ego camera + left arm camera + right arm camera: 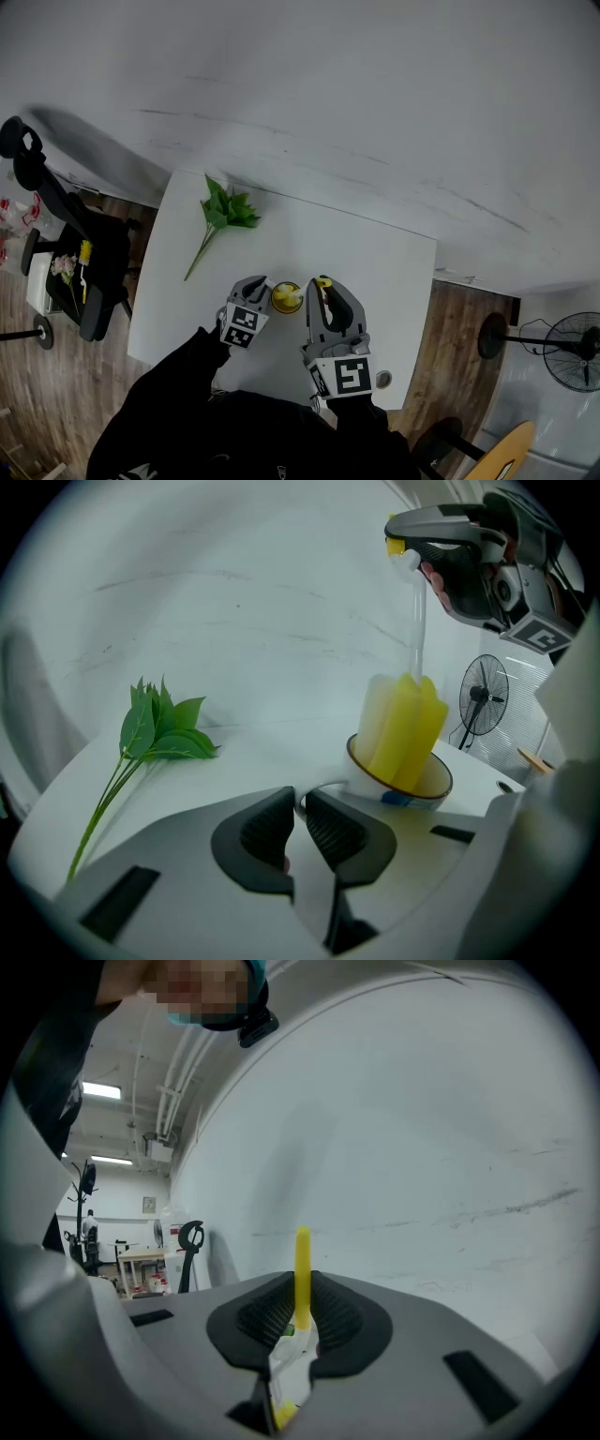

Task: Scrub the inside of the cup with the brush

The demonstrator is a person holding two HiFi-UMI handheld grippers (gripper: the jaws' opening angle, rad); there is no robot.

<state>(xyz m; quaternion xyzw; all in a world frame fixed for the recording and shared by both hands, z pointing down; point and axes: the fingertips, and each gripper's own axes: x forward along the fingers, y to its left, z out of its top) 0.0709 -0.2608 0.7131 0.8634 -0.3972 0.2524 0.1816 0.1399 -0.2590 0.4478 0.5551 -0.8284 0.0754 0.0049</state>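
Observation:
A white cup (pixel 287 297) with a brown rim (pixel 398 778) stands on the white table (pixel 384 267), near its front edge. My left gripper (pixel 263 290) is shut on the cup's handle (pixel 302 802), which shows as a thin white loop between the pads. The brush's yellow sponge head (pixel 406 726) sits inside the cup, tilted. Its clear stem rises to my right gripper (pixel 433 547), which is shut on the brush handle (pixel 302 1274) from above the cup. In the head view my right gripper (pixel 322 287) is just right of the cup.
A green leafy sprig (pixel 221 214) lies on the table's far left part (pixel 155 731). A small round object (pixel 382 379) sits near the front right corner. A black chair (pixel 89 267) stands left of the table, a fan (pixel 562 349) on the floor at the right.

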